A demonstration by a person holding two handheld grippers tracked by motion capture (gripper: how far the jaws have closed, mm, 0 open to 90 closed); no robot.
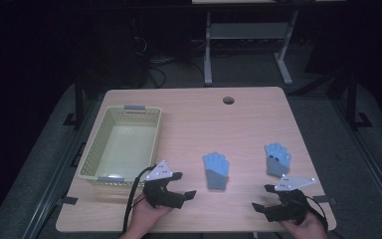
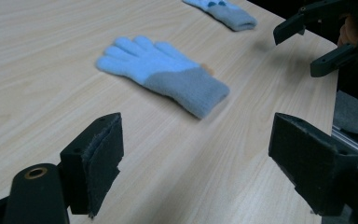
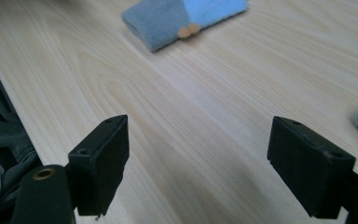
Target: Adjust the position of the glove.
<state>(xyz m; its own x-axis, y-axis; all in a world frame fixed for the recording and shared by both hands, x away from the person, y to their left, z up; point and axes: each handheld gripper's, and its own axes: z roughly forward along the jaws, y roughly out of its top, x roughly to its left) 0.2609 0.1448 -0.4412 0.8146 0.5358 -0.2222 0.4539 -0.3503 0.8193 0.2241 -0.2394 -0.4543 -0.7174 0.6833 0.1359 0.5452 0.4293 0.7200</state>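
Two light-blue knitted gloves with grey cuffs lie flat on the pale wooden table (image 1: 189, 119). The nearer glove (image 1: 215, 171) sits between your two hands, fingers pointing away from you; the other glove (image 1: 277, 159) lies to its right, just beyond your right hand-held gripper (image 1: 263, 197). That gripper's jaws stand wide apart with only bare wood between them. Your left hand-held gripper (image 1: 183, 185) is equally wide open and holds nothing, near the nearer glove's cuff but apart from it. A pale yellow-green plastic lattice basket (image 1: 90, 154) stands at the table's left side, beyond your left hand. Nothing lies between either gripper and the gloves.
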